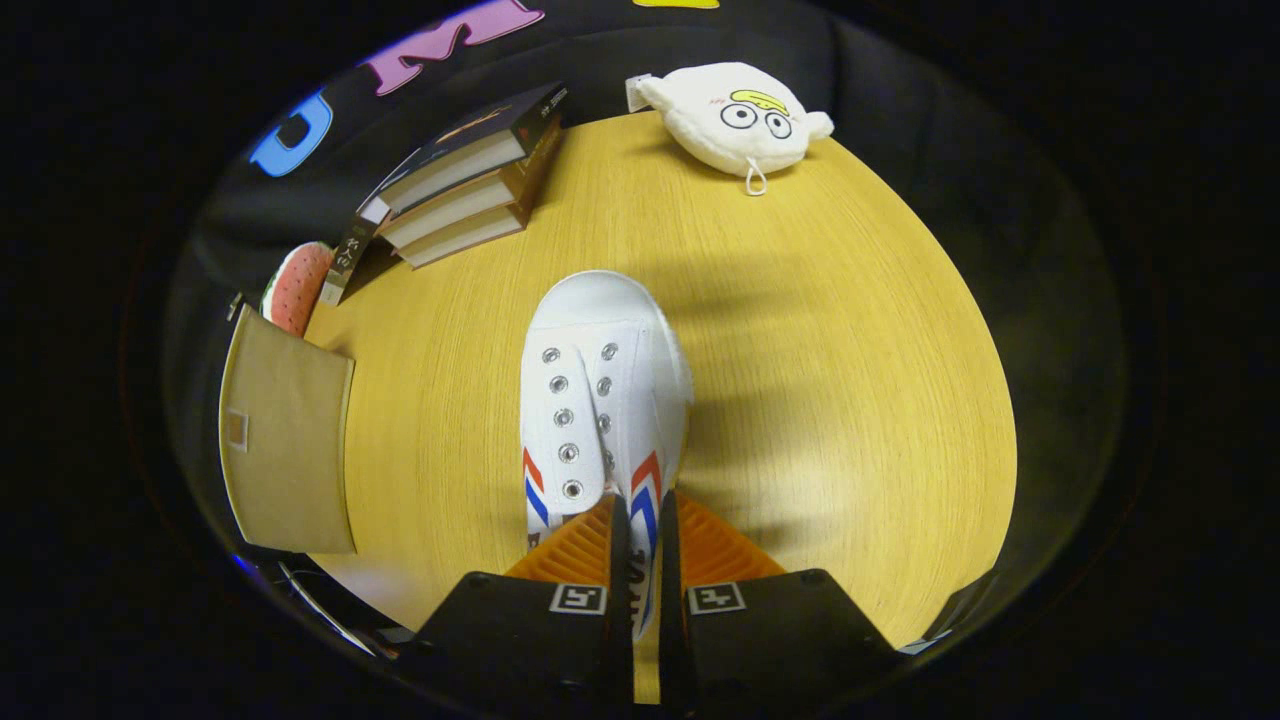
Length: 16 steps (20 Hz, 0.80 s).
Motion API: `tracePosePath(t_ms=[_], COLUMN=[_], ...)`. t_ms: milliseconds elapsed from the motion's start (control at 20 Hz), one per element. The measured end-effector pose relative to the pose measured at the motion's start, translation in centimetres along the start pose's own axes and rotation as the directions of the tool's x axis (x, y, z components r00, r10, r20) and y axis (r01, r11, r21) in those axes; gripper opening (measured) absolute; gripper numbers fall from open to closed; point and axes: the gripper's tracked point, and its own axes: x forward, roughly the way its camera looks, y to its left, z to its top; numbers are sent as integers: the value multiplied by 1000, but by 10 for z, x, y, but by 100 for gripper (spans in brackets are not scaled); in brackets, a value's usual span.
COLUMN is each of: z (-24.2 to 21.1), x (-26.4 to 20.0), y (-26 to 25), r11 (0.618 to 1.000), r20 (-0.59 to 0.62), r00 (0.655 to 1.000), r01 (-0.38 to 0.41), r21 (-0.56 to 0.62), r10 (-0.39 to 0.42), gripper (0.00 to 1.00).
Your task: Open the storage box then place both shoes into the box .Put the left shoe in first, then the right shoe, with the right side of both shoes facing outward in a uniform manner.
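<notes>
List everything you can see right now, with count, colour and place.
sneaker: one, white with red and blue side stripes, on the table, heel wall between the jaws, toe pointing away.
books: three, stacked, dark covers, far left on the table.
plush toy: one, white with cartoon eyes, at the table's far edge.
tan fabric panel: one, left of the sneaker, at the table's edge.
red dotted object: one, behind the panel.
table: one, yellow wood.
gripper: one, jaws nearly closed on the sneaker's heel.

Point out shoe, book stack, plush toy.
shoe [600, 400]: gripper view, laced upper, heel side wall between the fingers.
book stack [460, 185]: gripper view, page edges.
plush toy [735, 115]: gripper view, face.
</notes>
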Motion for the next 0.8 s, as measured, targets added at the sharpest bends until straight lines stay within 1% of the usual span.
tracePosePath(t_ms=[100, 150, 300, 550, 800], z=[1, -2, -4, -8, 11], x=[-1, -3, -17, -57, -104], y=[0, 3, 19, 53, 108], r11=[1000, 1000, 995, 993, 986], r20=[9, -1, -7, 14, 86], r00=[1000, 1000, 998, 996, 989], r01=[-3, -16, -59, -85, -130], r21=[6, 10, 85, 83, 103], r10=[3, 16, 60, 84, 121], gripper=[8, 8, 7, 7, 7])
